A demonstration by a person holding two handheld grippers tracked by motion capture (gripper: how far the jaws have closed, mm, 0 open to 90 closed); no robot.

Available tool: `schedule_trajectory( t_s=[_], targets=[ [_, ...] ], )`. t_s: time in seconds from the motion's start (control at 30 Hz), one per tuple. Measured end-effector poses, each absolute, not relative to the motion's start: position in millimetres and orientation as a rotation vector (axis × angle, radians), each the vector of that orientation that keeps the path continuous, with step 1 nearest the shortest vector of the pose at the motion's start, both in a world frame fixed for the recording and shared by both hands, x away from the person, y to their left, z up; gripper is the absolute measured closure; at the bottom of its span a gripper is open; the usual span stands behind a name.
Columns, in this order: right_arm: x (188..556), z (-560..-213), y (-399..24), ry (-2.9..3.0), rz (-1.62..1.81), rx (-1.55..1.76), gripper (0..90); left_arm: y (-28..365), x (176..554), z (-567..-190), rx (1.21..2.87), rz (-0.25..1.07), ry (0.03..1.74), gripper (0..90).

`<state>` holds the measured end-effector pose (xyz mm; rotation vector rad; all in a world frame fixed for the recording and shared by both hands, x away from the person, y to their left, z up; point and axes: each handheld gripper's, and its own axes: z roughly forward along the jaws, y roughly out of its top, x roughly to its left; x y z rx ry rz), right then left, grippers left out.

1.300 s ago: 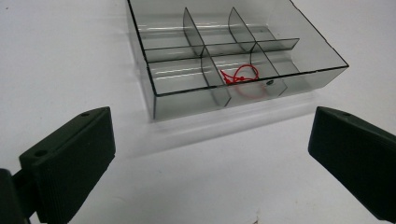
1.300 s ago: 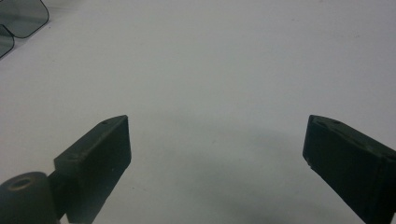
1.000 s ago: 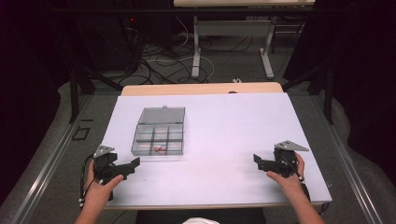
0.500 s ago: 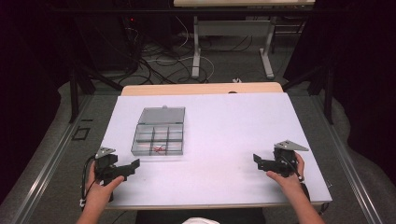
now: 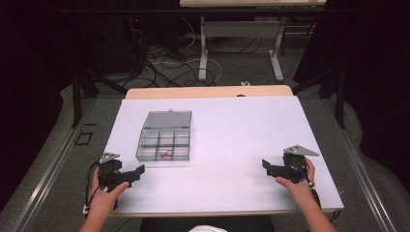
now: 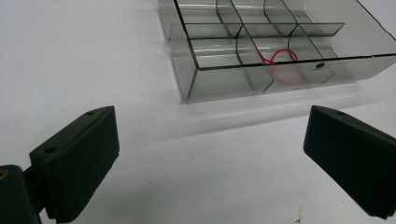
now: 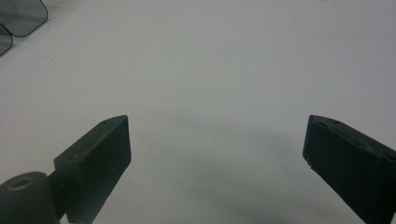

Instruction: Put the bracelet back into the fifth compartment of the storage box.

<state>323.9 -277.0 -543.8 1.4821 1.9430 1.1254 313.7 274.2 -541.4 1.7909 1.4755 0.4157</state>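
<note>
**Operator:** While both grippers rest on the white table, what do we record for the organiser box?

**Inspector:** We record a clear, smoke-tinted plastic box with its lid swung fully open and lying flat on the table on the far side. The tray is split by thin partitions into two rows of compartments. In the left gripper view a thin red loop, possibly a rubber band, lies in the middle compartment of the near row; we cannot tell what it is.

**Operator:** Position and axis?

**Inspector:** It sits on the left half of the table, near mid-depth. Tray and lid together run away from the person, and the compartment rows run left to right. The open side faces up.

**Operator:** Tool states?

**Inspector:** The left gripper lies at the near left, jaws spread wide and holding nothing, pointing toward the box's near wall and just short of it. The right gripper lies at the near right, well apart from the box, jaws likewise spread and unloaded, over bare table.

**Operator:** Surroundings?

**Inspector:** Beyond the far edge we see loose cables on the floor and the legs of a second table. Bare tabletop separates each gripper from the box.
</note>
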Motion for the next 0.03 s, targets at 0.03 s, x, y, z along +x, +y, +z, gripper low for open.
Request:
schedule_trajectory(
  t_s=[0.03],
  targets=[
    [324.3, -543.9, -276.9, 1.941, 1.121, 1.484, 7.2, 274.5, 313.8, -541.3, 1.791, 0.414, 1.478, 3.6]
  ],
)
